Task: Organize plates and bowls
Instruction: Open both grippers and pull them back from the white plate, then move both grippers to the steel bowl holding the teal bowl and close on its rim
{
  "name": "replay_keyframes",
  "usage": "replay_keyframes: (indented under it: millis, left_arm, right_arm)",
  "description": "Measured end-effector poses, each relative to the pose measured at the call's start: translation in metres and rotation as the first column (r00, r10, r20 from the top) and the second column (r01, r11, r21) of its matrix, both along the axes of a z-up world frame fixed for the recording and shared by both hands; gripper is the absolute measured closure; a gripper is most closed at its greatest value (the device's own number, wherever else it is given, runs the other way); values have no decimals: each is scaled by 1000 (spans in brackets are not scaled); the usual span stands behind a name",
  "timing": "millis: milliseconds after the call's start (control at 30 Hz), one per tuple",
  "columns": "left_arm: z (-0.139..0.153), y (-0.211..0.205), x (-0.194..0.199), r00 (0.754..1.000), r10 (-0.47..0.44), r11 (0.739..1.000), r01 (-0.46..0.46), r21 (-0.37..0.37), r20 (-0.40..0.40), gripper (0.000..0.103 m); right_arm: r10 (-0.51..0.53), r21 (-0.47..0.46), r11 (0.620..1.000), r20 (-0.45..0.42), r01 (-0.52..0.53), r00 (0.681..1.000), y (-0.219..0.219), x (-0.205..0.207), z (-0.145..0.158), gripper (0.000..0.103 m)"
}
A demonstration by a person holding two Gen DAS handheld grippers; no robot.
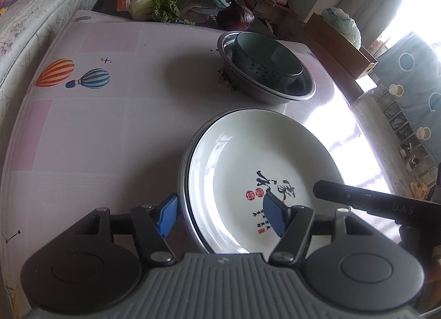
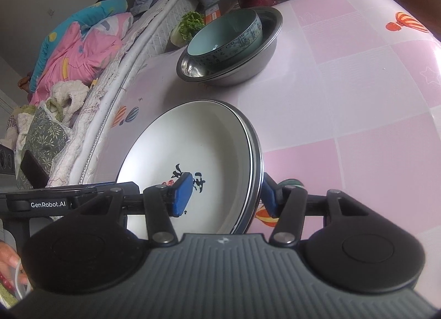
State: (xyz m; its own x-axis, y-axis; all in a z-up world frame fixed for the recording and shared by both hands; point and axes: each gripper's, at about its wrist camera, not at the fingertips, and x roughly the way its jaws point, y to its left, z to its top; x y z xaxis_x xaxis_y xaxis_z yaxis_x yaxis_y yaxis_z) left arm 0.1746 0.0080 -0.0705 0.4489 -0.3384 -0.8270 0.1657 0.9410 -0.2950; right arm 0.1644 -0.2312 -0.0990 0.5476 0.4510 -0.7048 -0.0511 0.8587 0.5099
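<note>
A stack of white plates (image 1: 248, 159) with black calligraphy lies on the pink tablecloth; it also shows in the right wrist view (image 2: 198, 148). My left gripper (image 1: 222, 215) is open, its blue pads straddling the stack's left rim. My right gripper (image 2: 224, 195) is open, its pads straddling the stack's right rim. Further back a teal ceramic bowl (image 1: 266, 61) sits inside a steel basin (image 1: 275, 93); they also show in the right wrist view as the bowl (image 2: 220, 35) and the basin (image 2: 242, 71).
A bed (image 2: 82, 51) with pink bedding runs along one side of the table. A leafy cabbage (image 1: 154, 5) and a purple cabbage (image 1: 235, 17) lie past the far edge. A cardboard box (image 1: 341, 46) stands at the right.
</note>
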Motion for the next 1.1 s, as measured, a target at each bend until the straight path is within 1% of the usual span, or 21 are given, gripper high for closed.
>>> replay_keyframes:
  millis: [133, 200, 300, 367, 500, 600, 700, 800, 867, 1000, 1033, 1100]
  left_arm:
    - [3, -2, -4, 999, -22, 999, 21, 28, 28, 37]
    - [8, -2, -6, 998, -30, 999, 27, 47, 61, 36]
    - [16, -2, -4, 994, -28, 997, 20, 74, 104, 35]
    - [23, 1, 3, 991, -14, 998, 4, 70, 132, 35]
    - [32, 4, 24, 987, 25, 998, -34, 54, 159, 35]
    - [35, 3, 47, 985, 43, 998, -50, 38, 169, 35]
    - [35, -4, 73, 984, 49, 998, -53, 19, 169, 36]
    - [33, -12, 97, 984, 60, 998, -64, 21, 165, 37]
    - [31, -16, 112, 984, 74, 997, -78, 22, 164, 40]
    - [27, -22, 137, 984, 82, 996, -87, 28, 159, 48]
    - [25, -25, 142, 984, 80, 996, -87, 36, 156, 51]
    - [20, -28, 152, 987, 79, 994, -88, 59, 140, 58]
  right_arm:
    - [5, -13, 1000, 22, -5, 1000, -4, -8, 5, 51]
    - [-4, -26, 1000, 41, 5, 999, -10, -10, 10, 51]
    - [-33, -21, 999, 63, 34, 997, -21, -9, 19, 51]
    - [-58, -12, 998, 74, 59, 996, -30, -5, 24, 51]
    - [-101, 5, 995, 86, 101, 991, -47, 14, 36, 51]
    - [-123, -18, 992, 111, 125, 986, -55, 34, 45, 51]
    - [-147, -17, 989, 115, 149, 983, -65, 59, 48, 52]
    - [-153, -25, 987, 105, 157, 983, -70, 86, 45, 54]
    - [-152, -39, 987, 95, 156, 984, -69, 103, 41, 56]
    - [-147, -58, 987, 75, 152, 986, -67, 130, 30, 63]
    - [-142, -61, 987, 71, 146, 987, -67, 136, 28, 67]
    - [-136, -70, 988, 54, 140, 989, -66, 149, 21, 70]
